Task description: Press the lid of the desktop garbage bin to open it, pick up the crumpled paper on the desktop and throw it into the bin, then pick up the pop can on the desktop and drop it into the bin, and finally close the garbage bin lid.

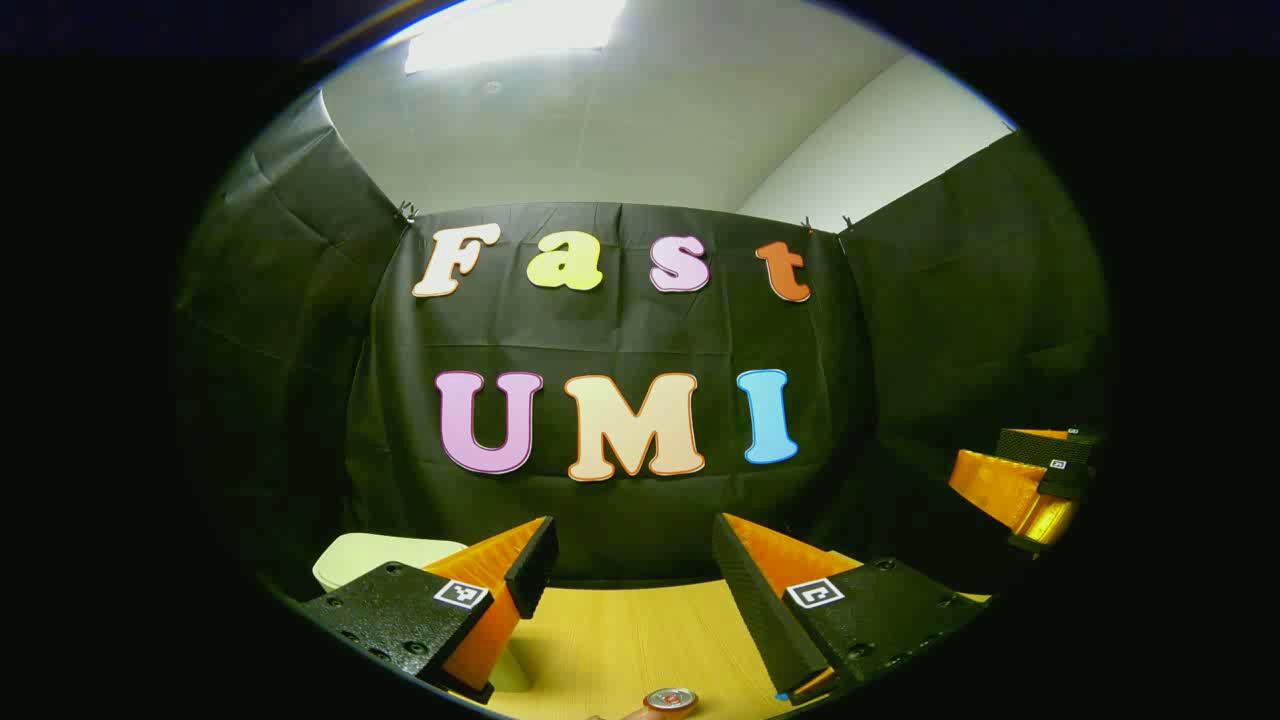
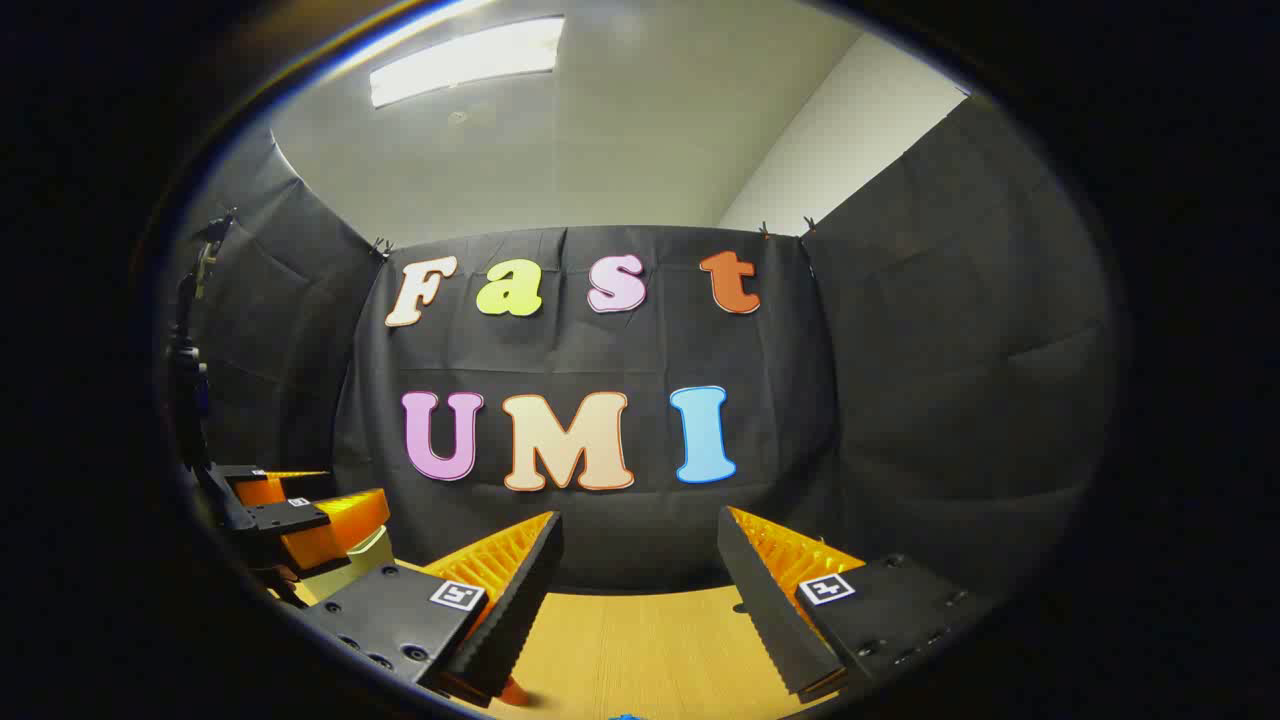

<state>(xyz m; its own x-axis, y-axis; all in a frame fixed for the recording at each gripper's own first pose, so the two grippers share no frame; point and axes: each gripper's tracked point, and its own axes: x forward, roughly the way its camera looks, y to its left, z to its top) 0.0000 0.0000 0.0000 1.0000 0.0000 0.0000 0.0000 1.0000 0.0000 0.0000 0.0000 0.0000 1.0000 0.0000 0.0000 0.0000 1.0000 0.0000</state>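
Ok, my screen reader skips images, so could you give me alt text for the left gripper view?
The left gripper hangs open over a wooden desktop, holding nothing. The top of a pop can sits at the bottom edge, a pale bin lies behind the left finger, and the right gripper shows far right.

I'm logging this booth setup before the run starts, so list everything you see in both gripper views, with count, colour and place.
Pale cream plastic bin: one, cream, far left on the table behind the left gripper's left finger; lid state unclear.
Round metal pop can top: one, silvery with a red rim, at the bottom edge of the left gripper view, near side of the table.
Light wooden table: one, yellowish wood, below both grippers.
Black cloth wall: black, behind and to both sides.
White ceiling with a light panel: one panel, bright, overhead.
Left gripper: one, fingers apart, above the table, holding nothing.
Right gripper: one, fingers apart, above the table, holding nothing.
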